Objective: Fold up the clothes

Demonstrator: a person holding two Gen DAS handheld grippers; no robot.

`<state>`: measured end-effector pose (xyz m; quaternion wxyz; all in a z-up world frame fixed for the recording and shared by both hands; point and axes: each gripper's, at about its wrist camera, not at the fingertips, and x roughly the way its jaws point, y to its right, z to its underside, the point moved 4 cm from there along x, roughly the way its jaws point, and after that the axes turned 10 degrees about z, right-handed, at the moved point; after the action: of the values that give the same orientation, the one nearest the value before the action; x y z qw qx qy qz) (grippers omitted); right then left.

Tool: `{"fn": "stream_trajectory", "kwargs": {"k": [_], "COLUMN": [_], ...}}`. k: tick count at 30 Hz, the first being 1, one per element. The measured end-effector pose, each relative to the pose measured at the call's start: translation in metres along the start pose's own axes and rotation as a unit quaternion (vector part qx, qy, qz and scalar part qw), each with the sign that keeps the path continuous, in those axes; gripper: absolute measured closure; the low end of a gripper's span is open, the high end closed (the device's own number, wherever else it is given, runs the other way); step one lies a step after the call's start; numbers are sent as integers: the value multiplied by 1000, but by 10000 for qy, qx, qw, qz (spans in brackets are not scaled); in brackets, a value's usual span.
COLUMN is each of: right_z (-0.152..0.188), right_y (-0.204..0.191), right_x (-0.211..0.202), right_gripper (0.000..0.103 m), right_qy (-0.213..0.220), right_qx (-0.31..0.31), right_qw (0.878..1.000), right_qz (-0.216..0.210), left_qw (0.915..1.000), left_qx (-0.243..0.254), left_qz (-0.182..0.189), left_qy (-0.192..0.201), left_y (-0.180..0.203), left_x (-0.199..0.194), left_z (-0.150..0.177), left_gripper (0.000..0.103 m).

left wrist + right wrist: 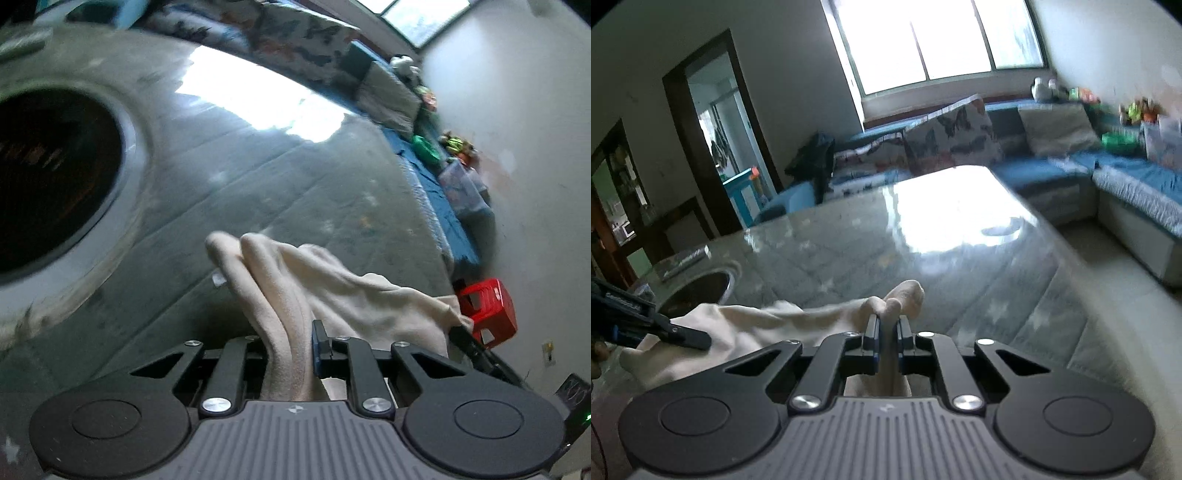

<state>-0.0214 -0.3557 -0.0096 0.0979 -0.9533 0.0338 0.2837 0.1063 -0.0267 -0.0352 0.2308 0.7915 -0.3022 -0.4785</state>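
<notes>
A cream cloth (pixel 332 284) hangs stretched between my two grippers above a glossy grey-green table (pixel 280 184). In the left wrist view my left gripper (pixel 291 343) is shut on a bunched fold of the cloth, which hides its left finger. The other gripper's black fingers (pixel 469 343) grip the cloth's far corner at the right. In the right wrist view my right gripper (pixel 888 332) is shut on a thin bunched edge of the cream cloth (pixel 757 321). The left gripper (pixel 683 336) pinches the cloth at the far left. The cloth's lower part is hidden behind the gripper bodies.
A round dark basin (pixel 48 177) with a metal rim is set into the table (pixel 923 251). A red plastic stool (pixel 487 310) stands on the floor. A blue corner sofa (pixel 1126 177) with patterned cushions (pixel 953 136) lies beyond the table, under a bright window (pixel 942 37). A doorway (pixel 716 122) opens at the left.
</notes>
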Motion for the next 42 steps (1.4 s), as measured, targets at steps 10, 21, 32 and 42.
{"fn": "stream_trajectory", "kwargs": {"k": [10,21,32,42], "right_z": [-54,-66,-34,-43], "right_y": [33,89,118,93], "right_x": [-24,1,35,46], "right_gripper": [96,96,94,92], "right_qy": [534,413,-113,-169], "right_qx": [-364,-319,-248,-269], "right_qw": [9951,9878,9826,9919], "right_qz": [749,1465,1835,1229], "left_qw": [9968,9922,9869,9827], "left_qx": [724,1099,1438,1818], "left_qz": [322,382,-311,-326], "left_qy": [-99,-454,-659,-152], "left_y": [74,110,90,115], "left_x": [50,120,132,122], "left_z": [-30,-37,-28,-46], "left_gripper": [87,87,64,62]}}
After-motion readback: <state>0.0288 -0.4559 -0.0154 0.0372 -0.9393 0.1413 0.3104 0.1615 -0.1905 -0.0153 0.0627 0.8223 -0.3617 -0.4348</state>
